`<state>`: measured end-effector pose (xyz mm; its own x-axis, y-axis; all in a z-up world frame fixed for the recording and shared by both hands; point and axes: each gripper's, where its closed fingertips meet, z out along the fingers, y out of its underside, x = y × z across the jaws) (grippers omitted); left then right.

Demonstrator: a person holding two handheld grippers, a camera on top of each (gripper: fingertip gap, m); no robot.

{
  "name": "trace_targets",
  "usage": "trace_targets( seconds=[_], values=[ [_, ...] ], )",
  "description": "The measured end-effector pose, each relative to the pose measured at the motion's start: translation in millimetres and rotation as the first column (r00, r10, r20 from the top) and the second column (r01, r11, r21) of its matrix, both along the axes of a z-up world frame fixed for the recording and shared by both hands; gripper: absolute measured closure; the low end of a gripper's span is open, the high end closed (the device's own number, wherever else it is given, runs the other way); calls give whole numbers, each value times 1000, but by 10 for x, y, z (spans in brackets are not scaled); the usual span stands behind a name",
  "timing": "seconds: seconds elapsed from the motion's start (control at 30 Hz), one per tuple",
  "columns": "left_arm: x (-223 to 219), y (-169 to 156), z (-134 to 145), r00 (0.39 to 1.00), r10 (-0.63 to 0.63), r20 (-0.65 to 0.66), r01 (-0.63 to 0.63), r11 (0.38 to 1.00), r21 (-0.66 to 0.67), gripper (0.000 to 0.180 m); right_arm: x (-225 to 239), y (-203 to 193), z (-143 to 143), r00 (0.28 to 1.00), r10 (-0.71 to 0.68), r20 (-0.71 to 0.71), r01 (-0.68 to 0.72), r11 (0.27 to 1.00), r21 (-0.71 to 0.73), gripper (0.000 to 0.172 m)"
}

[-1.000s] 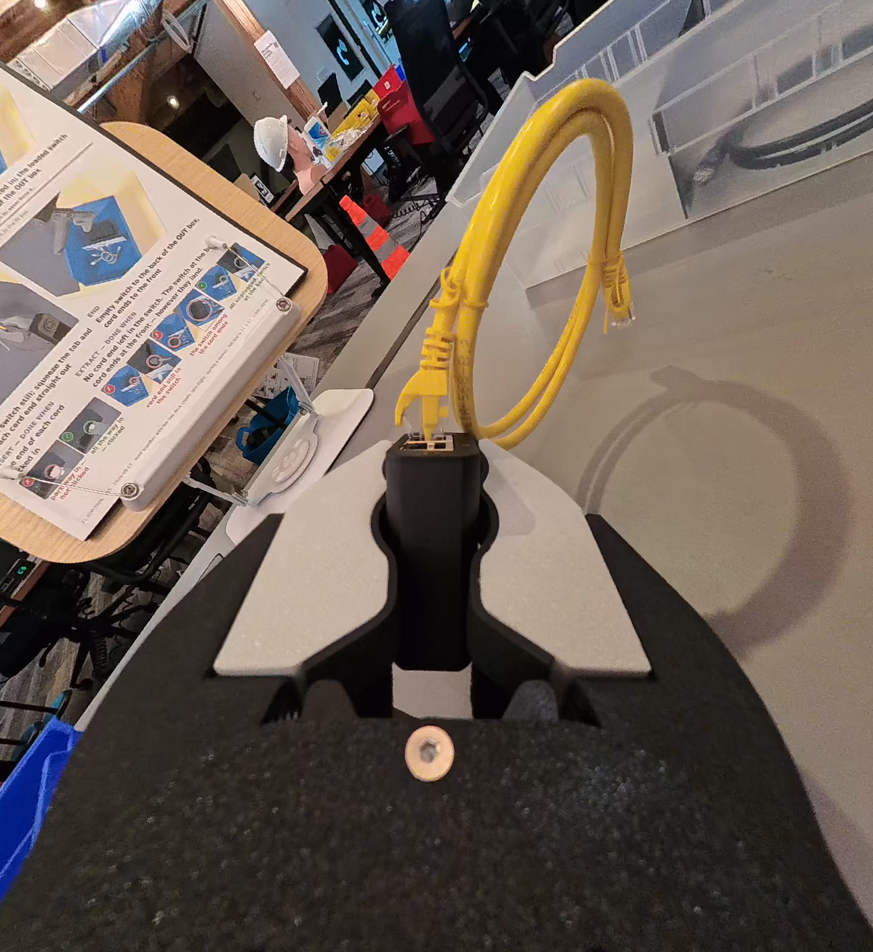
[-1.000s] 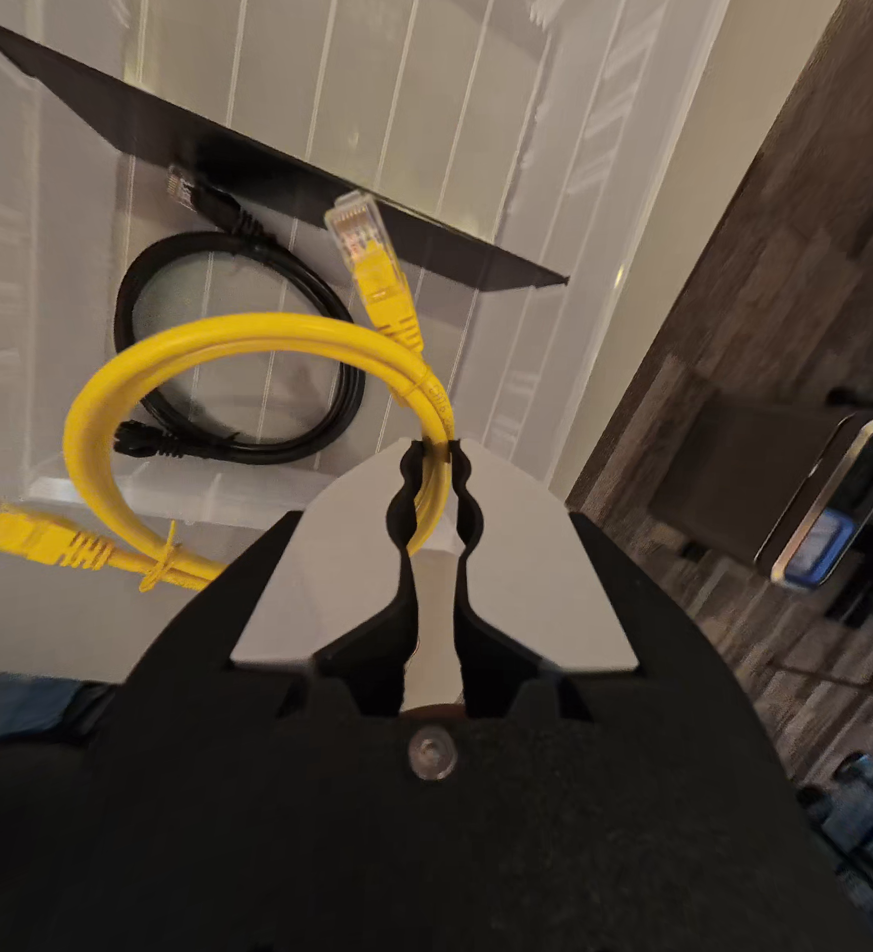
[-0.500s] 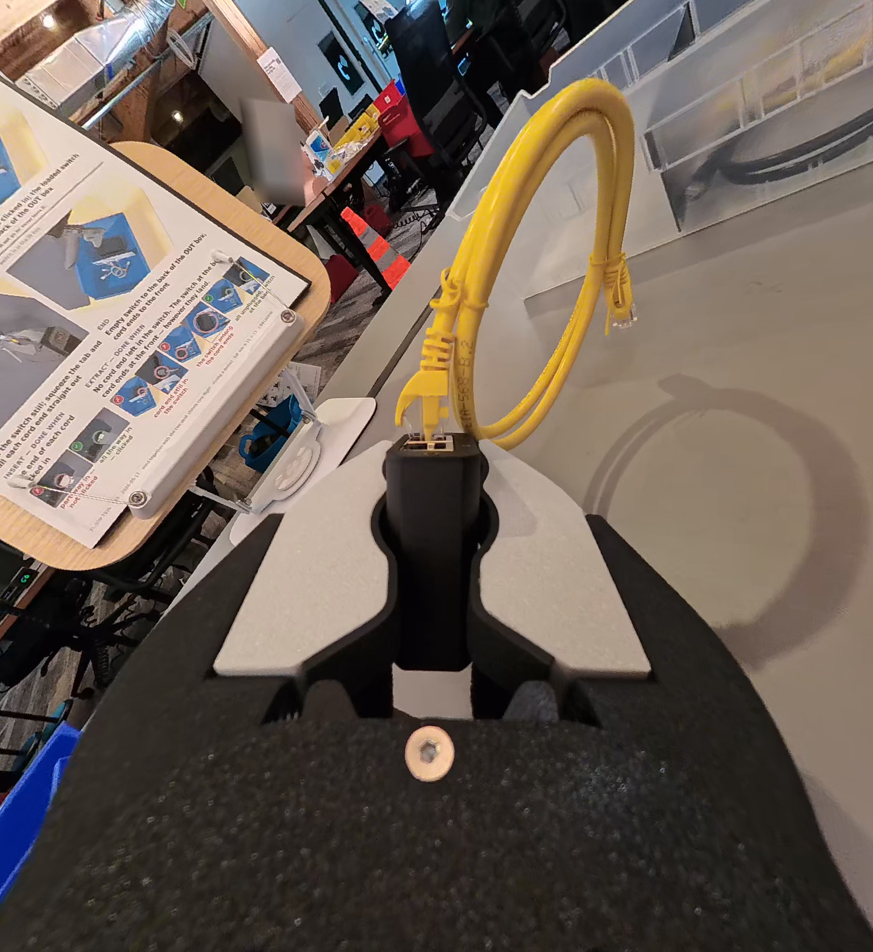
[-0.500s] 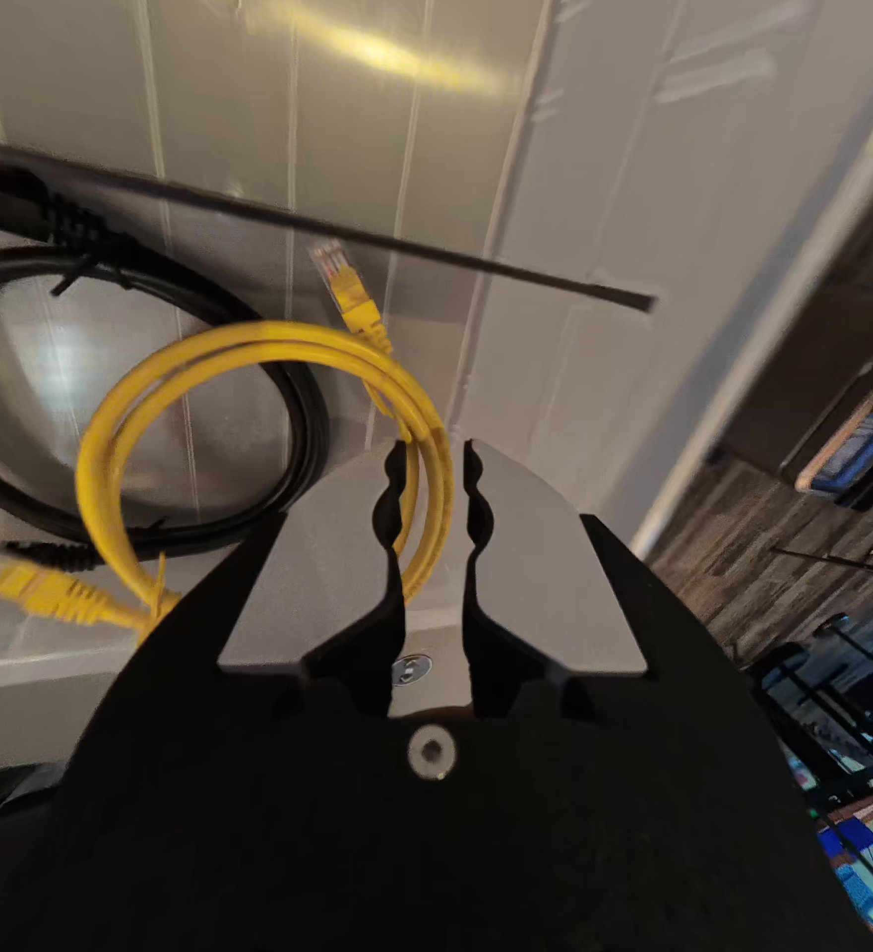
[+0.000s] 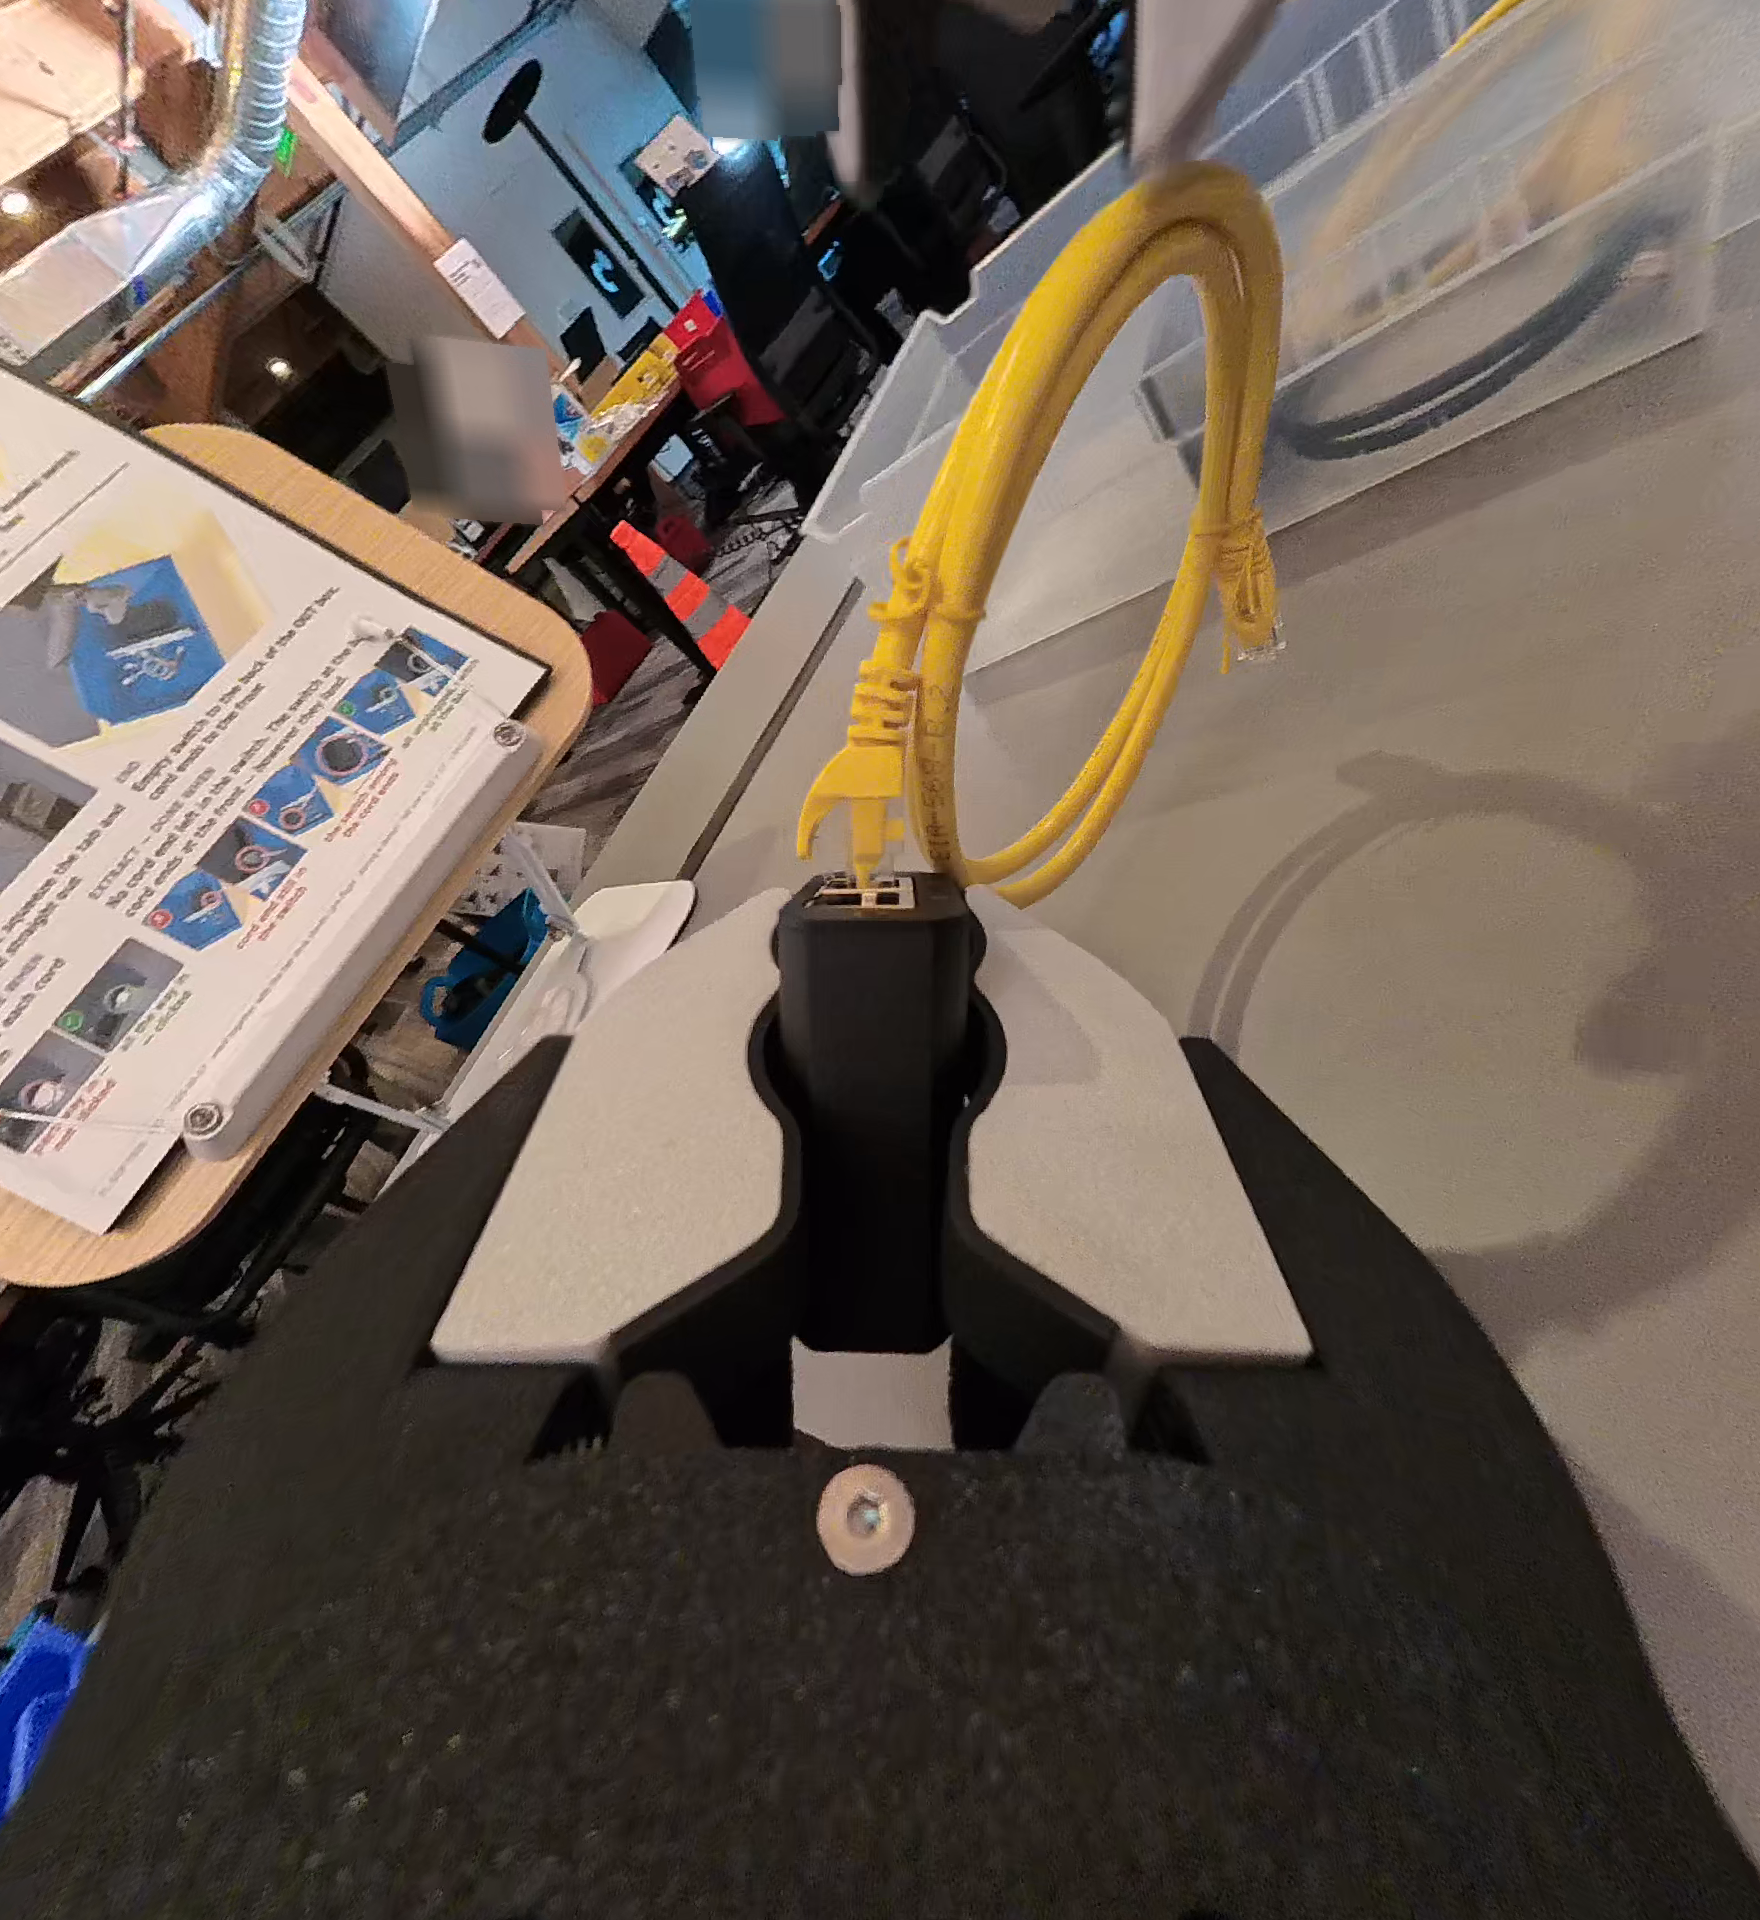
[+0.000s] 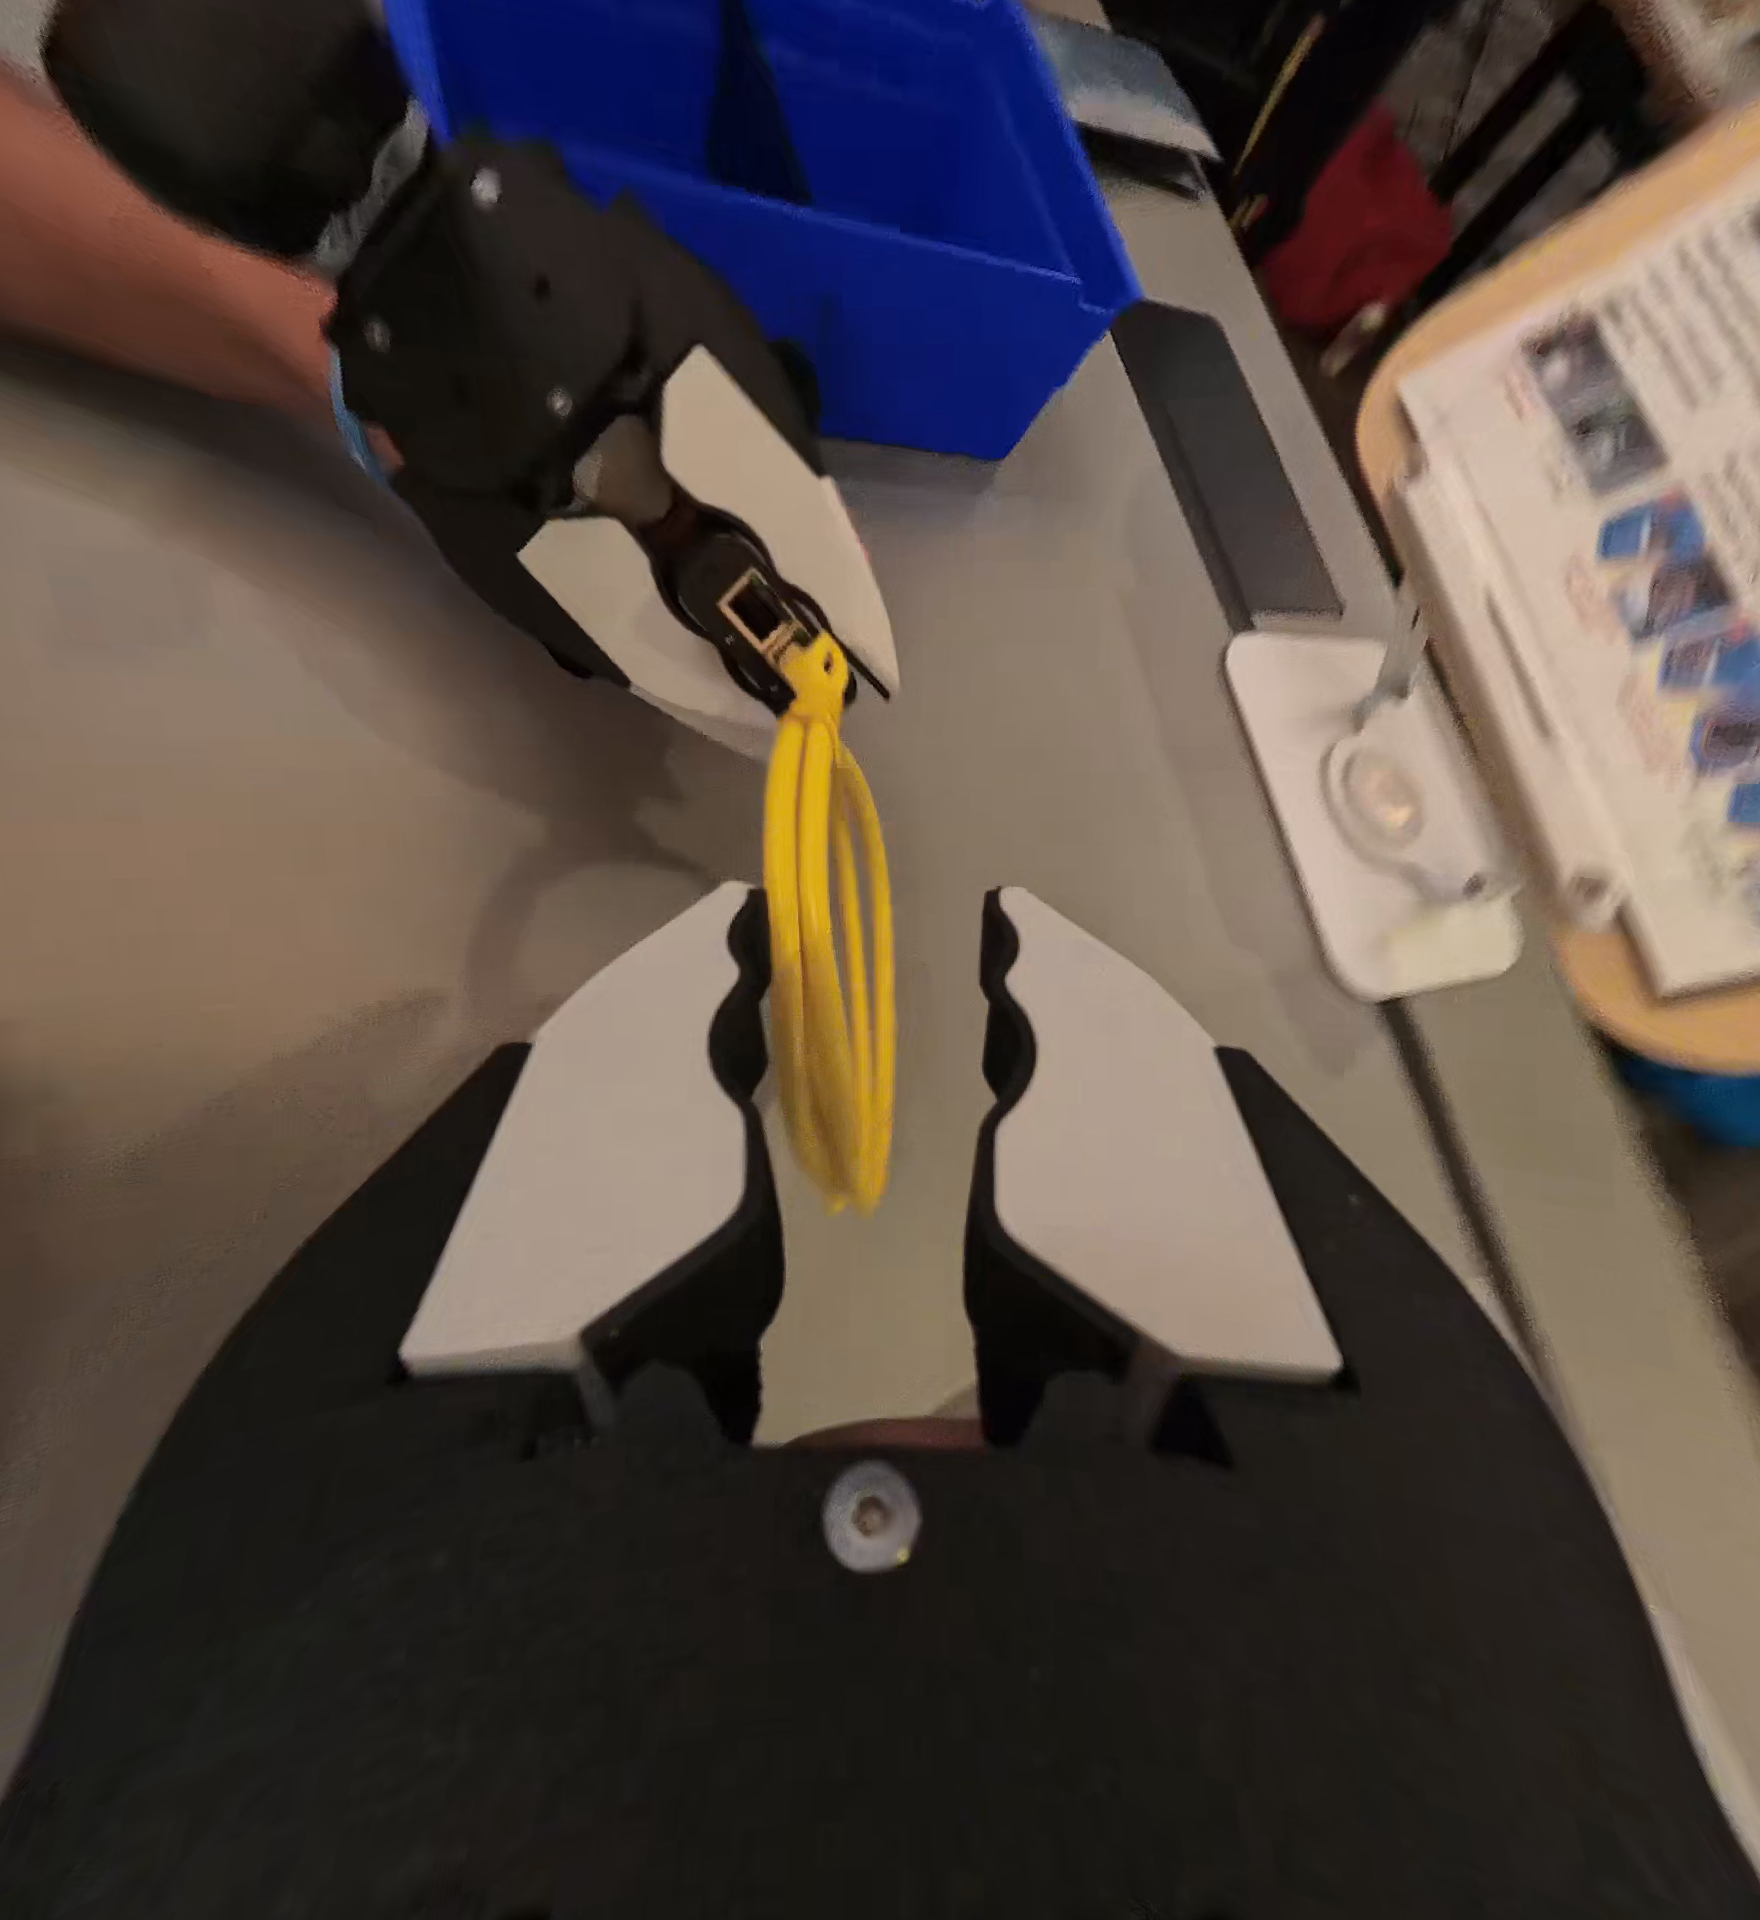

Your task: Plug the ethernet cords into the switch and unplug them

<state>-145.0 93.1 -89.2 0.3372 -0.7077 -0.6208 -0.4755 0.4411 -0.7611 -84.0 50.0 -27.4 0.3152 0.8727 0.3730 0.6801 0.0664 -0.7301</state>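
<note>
The left gripper [image 5: 874, 935] squeezes a small black switch [image 5: 871, 1091] between its two fingers, and one end of a coiled yellow cord [image 5: 1115, 499] is plugged into its top. The other end [image 5: 1250, 623] hangs loose. Only the left wrist view shows the clear bin [image 5: 1478, 260] with one black cord [image 5: 1458, 395] inside. Only the right wrist view shows the blue bin [image 6: 855, 260] and a person's arm [image 6: 76, 281]. Both show one instruction board [image 5: 180, 779] on the gray table [image 5: 1478, 1039]. The right gripper [image 6: 871, 904] is wide open with the yellow coil between its fingers, a clear gap on one side. A second ago it pinched another yellow cord above the clear bin.
</note>
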Motion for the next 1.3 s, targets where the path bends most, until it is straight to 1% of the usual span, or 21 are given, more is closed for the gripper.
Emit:
trace_targets(
  seconds=[0.07,0.13,0.2,0.27,0.33,0.4,0.47,0.63,0.73,0.87,0.93,1.03,1.13,1.17,1.3],
  values=[
    [22,-42,-13,1000,-24,-13,24,1000,-10,155,-233,15,-101,988,74,133,-91,988,126,138],
    [39,-87,-22,998,-49,-26,49,999,-18,155,-412,16,-195,963,147,228,-190,965,179,143],
    [40,-102,-25,998,-52,-44,51,999,-11,155,-501,26,-300,933,200,301,-255,954,157,143],
    [28,-78,-42,997,-29,-72,29,1000,1,155,-514,80,-379,904,205,374,-273,952,140,142],
    [22,-67,-48,996,-17,-87,18,1000,8,155,-532,115,-444,886,207,415,-280,952,124,143],
    [20,-69,-39,996,-14,-90,16,1000,23,155,-558,141,-484,882,209,423,-282,952,117,144],
    [26,-79,-39,996,-16,-91,18,1000,24,155,-612,130,-476,891,233,390,-299,947,119,147],
    [26,-85,-45,995,-18,-96,20,1000,17,155,-671,164,-442,904,238,355,-310,937,162,154],
    [31,-89,-58,995,-18,-103,20,1000,21,155,-670,175,-475,896,242,372,-322,932,169,157],
    [27,-80,-70,993,-10,-114,13,999,29,155,-679,191,-500,890,246,383,-332,927,175,158],
    [36,-95,-77,993,-19,-113,21,1000,20,155,-672,185,-504,872,257,416,-357,916,182,159],
    [70,-125,-100,994,-37,-99,37,999,-9,155,-632,153,-529,845,269,463,-363,923,126,159],
    [75,-106,-163,991,-28,-131,28,1000,-2,155,-616,162,-575,823,250,510,-381,909,169,159],
    [83,-105,-195,990,-29,-139,28,1000,-10,155,-604,153,-610,813,254,524,-383,911,153,160],
    [79,-64,-221,989,-4,-148,1,1000,-23,155,-604,185,-642,822,247,513,-382,907,175,160]
  ],
)
